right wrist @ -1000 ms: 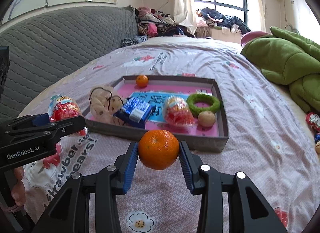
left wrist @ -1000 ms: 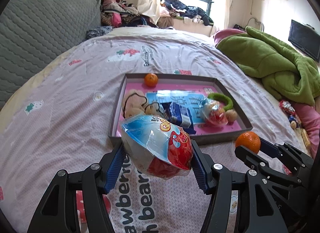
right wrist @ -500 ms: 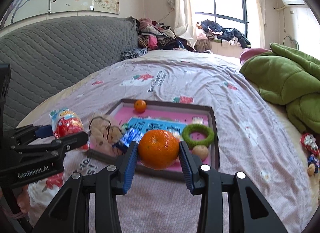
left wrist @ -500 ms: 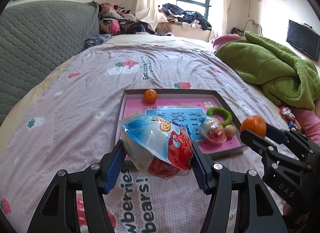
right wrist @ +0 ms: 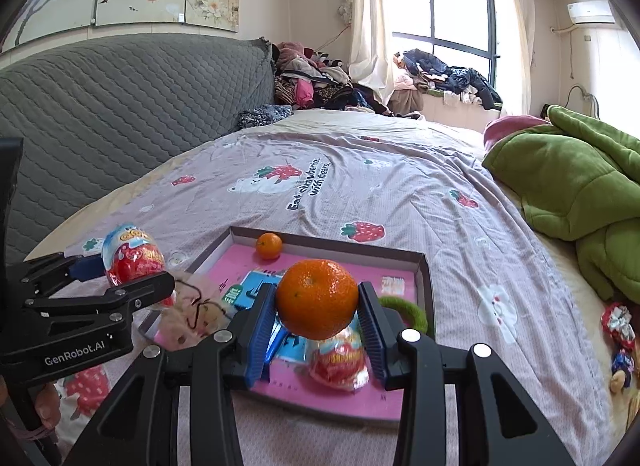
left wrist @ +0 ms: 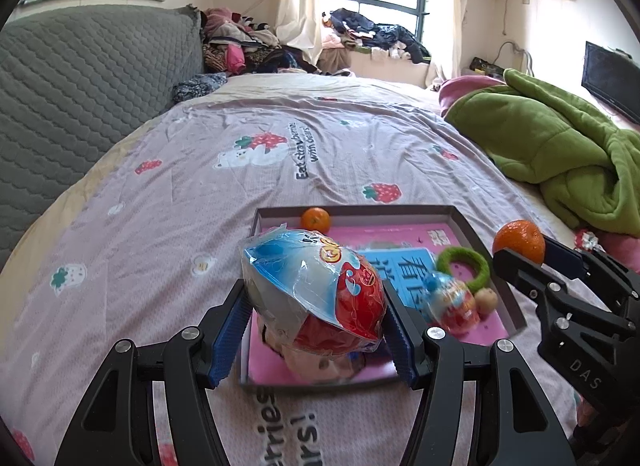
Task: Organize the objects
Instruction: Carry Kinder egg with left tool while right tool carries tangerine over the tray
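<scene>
My left gripper (left wrist: 314,324) is shut on a wrapped egg toy (left wrist: 316,286), red below and blue-white on top, held above the near left corner of the grey tray (left wrist: 464,221). The same toy (right wrist: 134,256) shows at the left of the right wrist view. My right gripper (right wrist: 318,320) is shut on an orange (right wrist: 317,298), also over the tray (right wrist: 424,274); that orange (left wrist: 519,237) appears at the right of the left wrist view. In the tray lie a small orange (left wrist: 315,219), a second wrapped egg toy (left wrist: 454,300), a green ring (left wrist: 464,266) and a blue packet (right wrist: 294,342).
The tray sits on a bed with a pink strawberry-print sheet (left wrist: 180,193). A green blanket (left wrist: 560,157) is heaped at the right. A grey padded headboard (right wrist: 120,105) runs along the left. Small wrapped toys (right wrist: 618,330) lie on the sheet at the far right.
Both grippers have risen and drawn back from the tray with their loads still held. The tray now looks smaller and lies under the held things.
</scene>
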A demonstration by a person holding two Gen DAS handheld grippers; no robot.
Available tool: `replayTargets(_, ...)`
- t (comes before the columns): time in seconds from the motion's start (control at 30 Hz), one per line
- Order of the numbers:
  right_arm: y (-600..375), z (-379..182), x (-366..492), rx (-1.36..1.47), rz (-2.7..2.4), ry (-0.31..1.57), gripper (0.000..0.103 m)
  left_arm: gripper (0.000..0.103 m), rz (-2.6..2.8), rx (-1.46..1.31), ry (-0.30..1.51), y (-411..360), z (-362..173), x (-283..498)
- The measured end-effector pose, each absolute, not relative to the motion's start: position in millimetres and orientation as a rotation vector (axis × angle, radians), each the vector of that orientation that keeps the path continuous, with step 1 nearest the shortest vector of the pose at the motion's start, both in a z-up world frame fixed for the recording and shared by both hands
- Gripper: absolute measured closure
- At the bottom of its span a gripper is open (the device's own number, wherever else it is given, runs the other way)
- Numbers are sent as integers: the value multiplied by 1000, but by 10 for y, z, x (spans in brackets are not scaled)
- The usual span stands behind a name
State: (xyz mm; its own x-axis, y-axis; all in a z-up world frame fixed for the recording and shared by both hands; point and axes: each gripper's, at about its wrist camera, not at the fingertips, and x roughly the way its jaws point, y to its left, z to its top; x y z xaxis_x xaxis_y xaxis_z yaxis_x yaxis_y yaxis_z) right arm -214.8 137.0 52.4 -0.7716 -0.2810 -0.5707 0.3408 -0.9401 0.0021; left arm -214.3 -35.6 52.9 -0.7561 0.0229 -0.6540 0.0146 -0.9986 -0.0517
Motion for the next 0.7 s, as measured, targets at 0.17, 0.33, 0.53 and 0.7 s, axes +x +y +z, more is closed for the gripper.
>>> replayTargets(0.17, 1297, 436, -2408, 865, -2671, 146, 61, 39, 2946, -1109, -64, -382, 477, -2420)
replayTargets(0.33, 1180, 251, -2647, 915, -2653, 184, 61, 39, 2928, -1157, -65, -417, 352, -2676)
replayTargets(0.53, 1076, -42, -2944, 1022, -2610, 172, 61, 39, 2903, -1235, -71, -484, 140, -2972)
replayTargets(0.7, 1041, -228, -3093, 1078, -2590, 167, 61, 39, 2868, -1308, -75, -513, -69, -3161)
